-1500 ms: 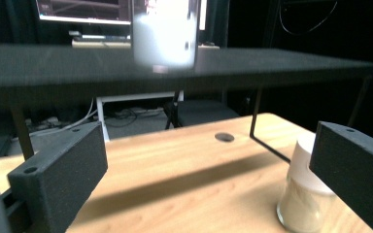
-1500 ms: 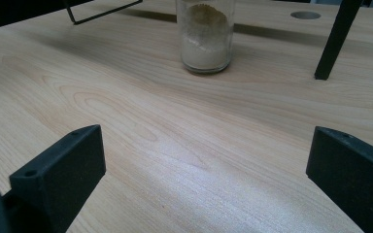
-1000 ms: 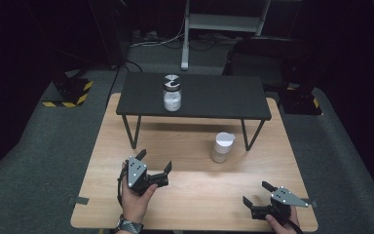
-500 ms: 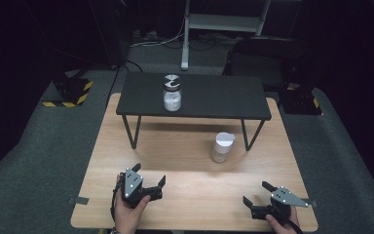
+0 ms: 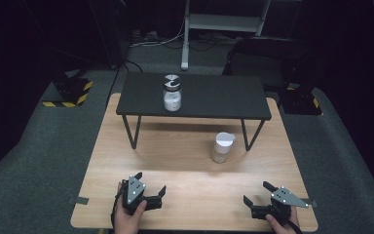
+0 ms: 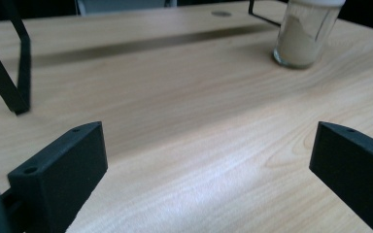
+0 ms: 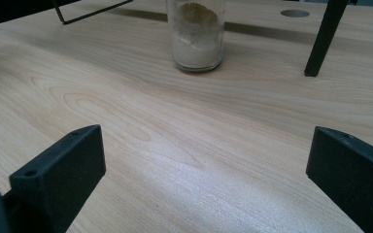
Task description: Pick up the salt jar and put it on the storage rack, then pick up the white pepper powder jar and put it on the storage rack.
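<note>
The left black two-jaw gripper [image 5: 152,187] sits low near the front edge of the light wooden table [image 5: 185,170], held in the person's left hand [image 5: 126,217]. Its 2 jaws are spread wide apart and there is nothing between them, just bare wood. In the left gripper view, the jaws stand far apart at the bottom corners.

The right black two-jaw gripper [image 5: 258,194] is near the front edge too, well apart from the left one, over on the right side of the table. The person's right hand [image 5: 280,223] holds it. Its 2 jaws are also spread wide, and they grip nothing.

The small clear glass jar with a white lid and pale powder inside [image 5: 222,147] stands upright on the wooden table, farther back than both grippers and nearer to the right one. In the right gripper view this jar [image 7: 196,34] is straight ahead. In the left gripper view the jar [image 6: 306,34] is up in the right corner.

Behind the jar stands a low black shelf with thin metal legs [image 5: 214,95]. The jar is just beside its front right leg [image 5: 249,136]. On top of the shelf stands a 2nd clear glass jar with a black and white lid [image 5: 172,92], upright.
</note>
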The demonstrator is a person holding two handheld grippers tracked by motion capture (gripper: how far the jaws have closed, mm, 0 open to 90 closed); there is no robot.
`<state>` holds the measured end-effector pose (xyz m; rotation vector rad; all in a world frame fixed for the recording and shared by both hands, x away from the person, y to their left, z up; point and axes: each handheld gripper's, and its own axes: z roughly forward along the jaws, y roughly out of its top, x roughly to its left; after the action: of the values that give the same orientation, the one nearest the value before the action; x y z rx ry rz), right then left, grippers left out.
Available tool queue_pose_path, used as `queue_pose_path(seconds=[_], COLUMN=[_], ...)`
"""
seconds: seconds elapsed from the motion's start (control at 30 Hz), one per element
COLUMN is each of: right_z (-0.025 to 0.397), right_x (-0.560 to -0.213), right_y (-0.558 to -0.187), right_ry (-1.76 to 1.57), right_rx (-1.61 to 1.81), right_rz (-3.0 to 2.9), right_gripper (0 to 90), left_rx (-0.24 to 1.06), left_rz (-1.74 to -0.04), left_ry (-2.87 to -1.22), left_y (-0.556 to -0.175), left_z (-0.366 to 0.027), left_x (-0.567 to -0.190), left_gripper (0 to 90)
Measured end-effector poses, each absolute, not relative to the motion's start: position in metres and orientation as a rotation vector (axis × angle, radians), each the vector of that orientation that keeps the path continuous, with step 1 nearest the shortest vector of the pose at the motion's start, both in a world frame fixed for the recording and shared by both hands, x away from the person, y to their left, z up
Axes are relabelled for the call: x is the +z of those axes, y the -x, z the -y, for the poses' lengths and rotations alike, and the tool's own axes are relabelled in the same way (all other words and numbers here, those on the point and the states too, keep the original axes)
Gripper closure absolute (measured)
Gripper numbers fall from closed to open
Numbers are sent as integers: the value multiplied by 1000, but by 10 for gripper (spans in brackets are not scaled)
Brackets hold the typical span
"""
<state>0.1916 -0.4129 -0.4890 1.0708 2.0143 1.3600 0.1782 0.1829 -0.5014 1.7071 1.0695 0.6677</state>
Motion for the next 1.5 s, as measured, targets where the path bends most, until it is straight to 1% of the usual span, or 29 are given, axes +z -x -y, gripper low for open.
queue_pose_path(seconds=[0.07, 0.17, 0.47, 1.03, 1.27, 1.5], right_z=[413, 413, 413, 410, 395, 377], right_x=[-489, -489, -489, -488, -473, -458], right_y=[-192, -192, -191, -191, -199, -218], right_ry=[-1075, -1077, -1092, -1156, -1116, -1072], right_rx=[1361, 1362, 1365, 1364, 1346, 1367], right_rz=[-2015, -2013, -2006, -1980, -1976, -1958], right_gripper=[7, 6, 6, 7, 7, 8], left_rx=[649, 667, 642, 630, 604, 600], left_rz=[-1065, -1070, -1082, -1082, -1087, -1082], left_ry=[-1731, -1752, -1711, -1714, -1708, -1701], left_y=[-180, -180, -181, -182, -185, -185], left_z=[-183, -178, -182, -184, -187, -188], left_x=[-501, -498, -501, -501, -501, -502], left_gripper=[6, 4, 5, 5, 5, 5])
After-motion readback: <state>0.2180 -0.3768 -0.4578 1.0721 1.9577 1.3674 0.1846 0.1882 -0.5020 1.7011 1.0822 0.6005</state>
